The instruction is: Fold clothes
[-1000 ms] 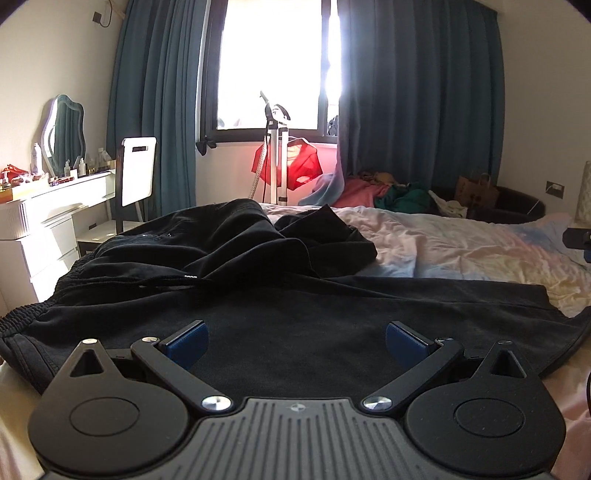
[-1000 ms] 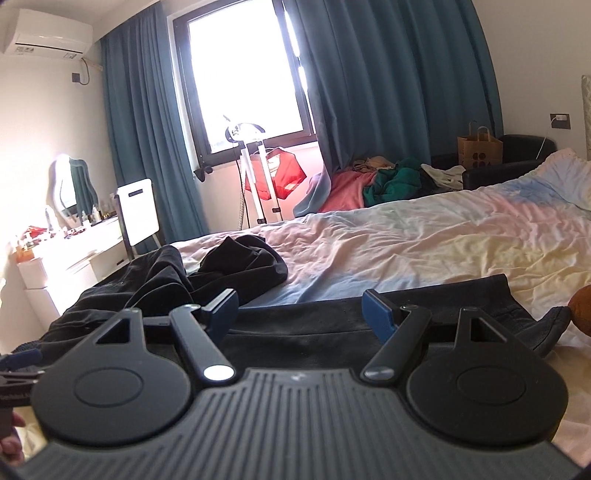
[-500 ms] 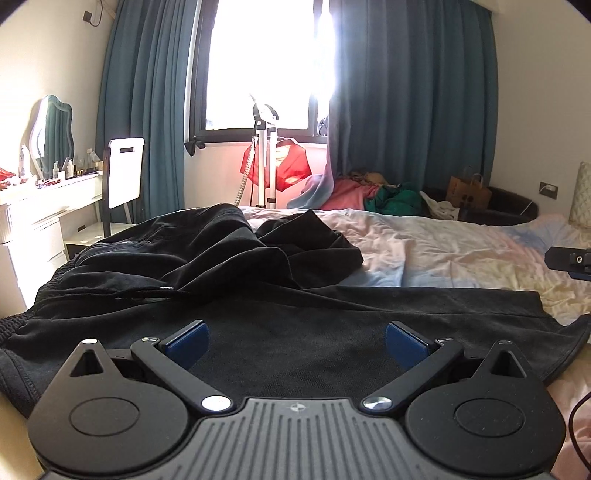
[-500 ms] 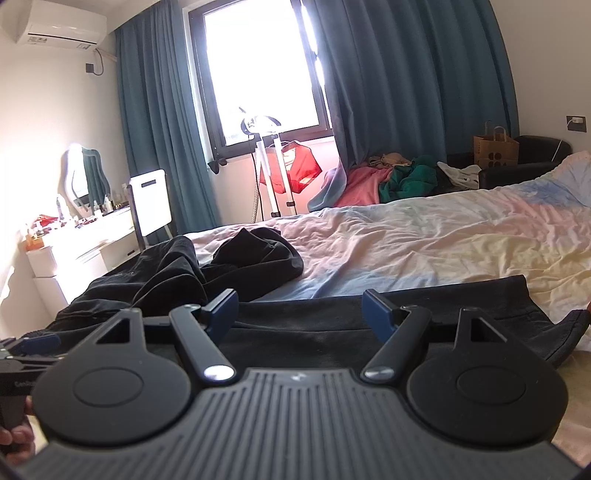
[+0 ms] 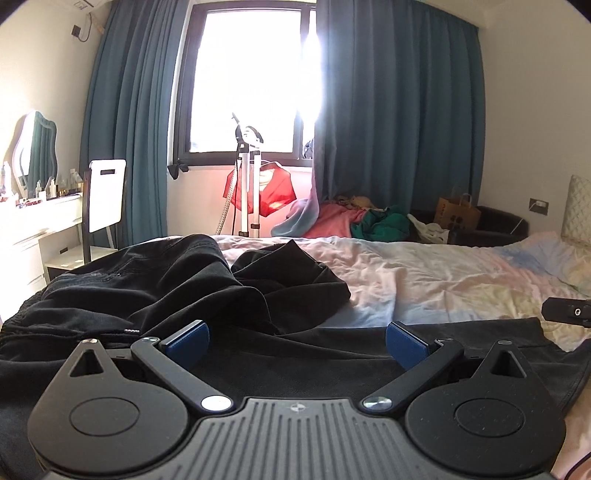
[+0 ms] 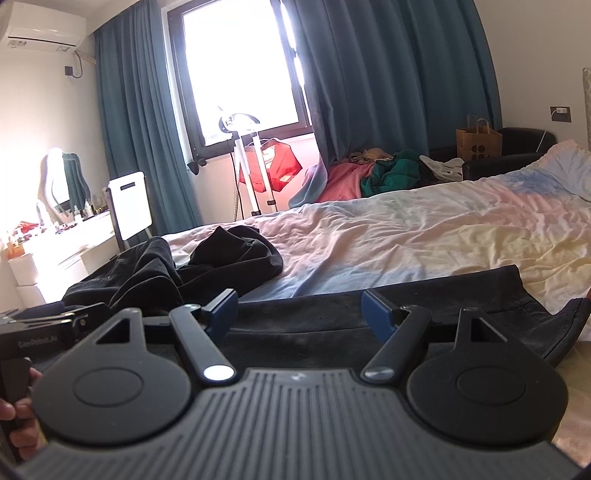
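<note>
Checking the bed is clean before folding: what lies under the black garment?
The pastel bedsheet shows around the black garment, so it presumably runs underneath. Anything between them is covered.

A sunlit bedroom with teal curtains and a rumpled pastel bed.

The bed (image 5: pixel 424 280) wears a wrinkled sheet in pink, blue and yellow. Behind it a bright window (image 5: pixel 251 85) sits between teal curtains (image 5: pixel 399 110). A white stand (image 5: pixel 247 192) with a red garment (image 5: pixel 273 192) hanging on it is below the window. Pink and green clothes (image 5: pixel 354 221) are heaped by a brown paper bag (image 5: pixel 458 212) on a dark armchair (image 6: pixel 517 151). At left, a white dresser (image 5: pixel 40 229), wavy mirror (image 5: pixel 35 147) and white chair (image 5: pixel 105 195); an air conditioner (image 6: pixel 44 27) hangs high on the wall.
</note>
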Demonstrator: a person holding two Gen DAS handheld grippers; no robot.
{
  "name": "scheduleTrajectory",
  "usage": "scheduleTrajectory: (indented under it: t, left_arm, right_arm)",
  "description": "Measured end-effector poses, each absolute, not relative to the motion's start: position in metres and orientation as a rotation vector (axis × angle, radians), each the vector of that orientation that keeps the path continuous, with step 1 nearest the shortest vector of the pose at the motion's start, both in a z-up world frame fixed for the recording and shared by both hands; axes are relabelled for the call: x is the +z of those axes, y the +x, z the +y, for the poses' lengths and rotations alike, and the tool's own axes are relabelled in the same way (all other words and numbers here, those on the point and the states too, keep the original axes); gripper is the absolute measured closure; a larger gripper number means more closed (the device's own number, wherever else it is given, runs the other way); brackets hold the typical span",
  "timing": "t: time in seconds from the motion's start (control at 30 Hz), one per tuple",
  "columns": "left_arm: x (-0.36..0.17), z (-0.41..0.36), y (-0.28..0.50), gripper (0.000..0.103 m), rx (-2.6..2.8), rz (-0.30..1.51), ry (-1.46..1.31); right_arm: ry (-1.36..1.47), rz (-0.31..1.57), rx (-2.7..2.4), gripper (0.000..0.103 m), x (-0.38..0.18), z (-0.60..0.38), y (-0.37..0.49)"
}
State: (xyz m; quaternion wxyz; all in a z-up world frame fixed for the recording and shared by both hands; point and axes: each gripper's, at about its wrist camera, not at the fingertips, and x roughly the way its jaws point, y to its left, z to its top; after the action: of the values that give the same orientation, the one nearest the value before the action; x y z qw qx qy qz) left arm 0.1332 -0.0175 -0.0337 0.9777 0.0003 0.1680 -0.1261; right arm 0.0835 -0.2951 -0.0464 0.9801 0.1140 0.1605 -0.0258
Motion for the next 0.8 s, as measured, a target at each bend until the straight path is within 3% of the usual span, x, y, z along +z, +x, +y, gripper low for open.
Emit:
scheduleTrajectory:
  t: [0.2, 0.37, 0.47, 0.8]
  left_arm:
    - [-0.035, 0.003, 0.136, 0.0, -0.193, 0.365, -0.07]
    - [-0.046, 0.009, 0.134, 0.0, -0.116, 0.313, 0.038]
    - [-0.058, 0.013, 0.143, 0.0, -0.085, 0.349, 0.051]
    - [-0.094, 0.034, 0.187, 0.0, -0.107, 0.441, -0.114]
  right_arm:
    - [0.202, 0.369, -0.041, 0.027, -0.052, -0.287, 0.094]
    - [0.202, 0.425, 0.031, 0.027, -0.038, -0.278, 0.136]
    - [0.189, 0.424, 0.06, 0.027, -0.029, -0.27, 0.183]
    - [0.4, 0.498, 0.063, 0.027, -0.088, -0.271, 0.393]
